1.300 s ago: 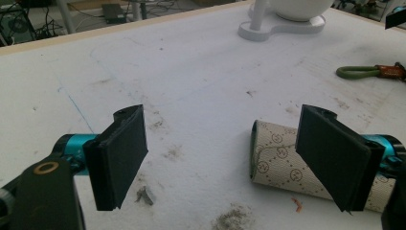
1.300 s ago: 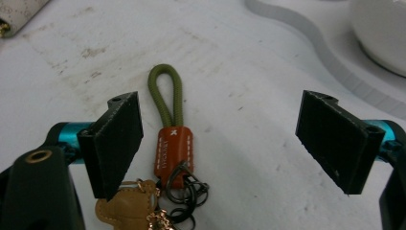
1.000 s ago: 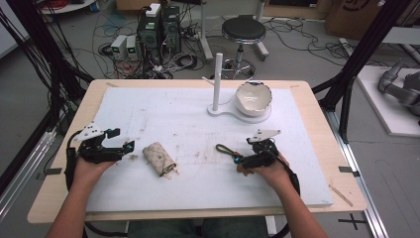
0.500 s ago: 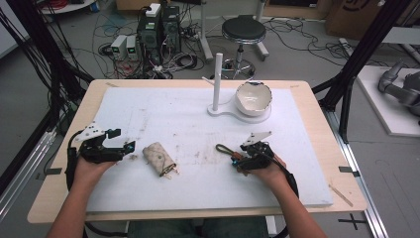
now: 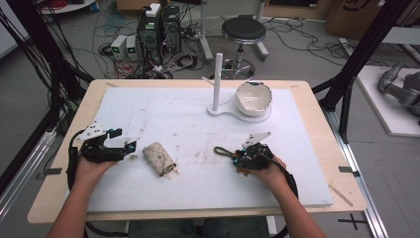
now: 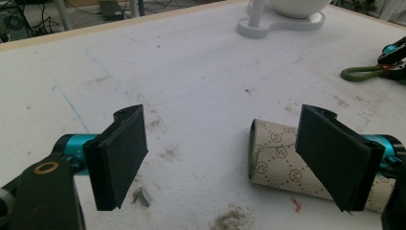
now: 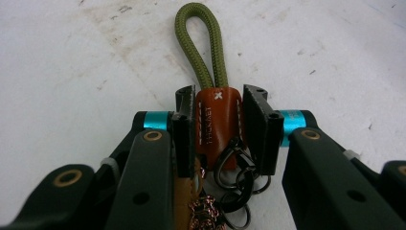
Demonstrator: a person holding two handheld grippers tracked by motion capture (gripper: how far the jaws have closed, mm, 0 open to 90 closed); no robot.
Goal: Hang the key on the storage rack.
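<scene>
White foam sheet (image 5: 198, 183) covers a wooden table (image 5: 317, 99), stained with dirt specks; floor behind is cluttered with cables, computer boxes (image 5: 158, 25) and a round stool (image 5: 243, 30); grey robot arm (image 5: 403, 87) lies on a platform at the far right.

Right gripper (image 5: 237, 157) sits on the sheet at the person's right, held by the right hand (image 5: 265, 166); its jaws have just been closing and now clamp a keychain strap (image 7: 215, 120) between them; the pads press on the orange leather tab from both sides; the olive cord loop (image 7: 201, 43) sticks out ahead of the jaws, flat on the sheet; dark metal clips and rings (image 7: 237, 177) hang behind the tab, towards the camera; in the high view the cord loop (image 5: 223, 151) points toward the left gripper.

Left gripper (image 5: 130, 147) rests at the person's left, held by the left hand (image 5: 91, 166); jaws stand wide apart, nothing between the pads; in the left gripper view a patterned beige key pouch (image 6: 282, 163) lies just beside the right-hand jaw, partly hidden behind it; not gripped; in the high view the pouch (image 5: 159, 158) lies between the two grippers, nearer the left one, tilted, with small metal bits at its near end.

White stand with an upright post (image 5: 217, 82) and a white bowl (image 5: 253, 98) on its base sits at the far side of the sheet, well apart from both grippers.
</scene>
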